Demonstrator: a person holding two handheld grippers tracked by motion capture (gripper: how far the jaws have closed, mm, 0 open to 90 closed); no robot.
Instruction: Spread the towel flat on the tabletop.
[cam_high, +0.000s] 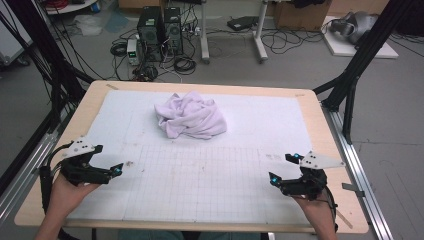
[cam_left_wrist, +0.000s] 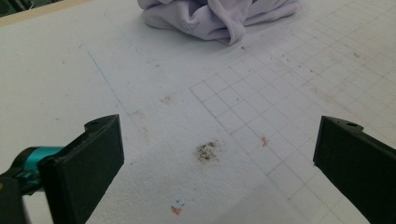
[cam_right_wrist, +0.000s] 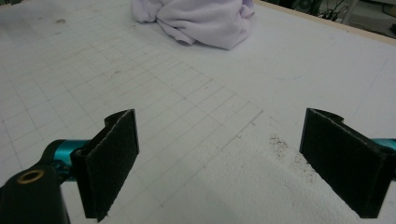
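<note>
At twelve o'clock on the table (cam_high: 310, 107), toward the far edge: crumpled lilac cloth (cam_high: 191, 116), bunched in a loose heap on the white gridded mat (cam_high: 210, 175), folds tumbled over one another, one flap spilling out at its seven o'clock. At eight o'clock from the cloth, well apart: left tongs (cam_high: 119, 169), held in a hand (cam_high: 65, 192) near the left rim, released, jaws spread wide over bare mat, nothing between them. Seen along the left tongs (cam_left_wrist: 217, 154): dark smudge (cam_left_wrist: 206, 151) on the mat between the jaws, small orange fleck (cam_left_wrist: 175, 210) nearer, cloth (cam_left_wrist: 219, 16) at twelve o'clock, far off. At four o'clock from the cloth, likewise well apart: right tongs (cam_high: 285, 168), held in the other hand (cam_high: 315, 210) near the right rim, also released, jaws wide, gripping nothing. Seen along the right tongs (cam_right_wrist: 219, 144): dark specks (cam_right_wrist: 280, 144) on the mat beside the right-hand jaw, cloth (cam_right_wrist: 196, 18) at twelve o'clock, untouched. Beyond the table, at twelve o'clock: two black computer towers (cam_high: 160, 32) on the floor amid cables.
</note>
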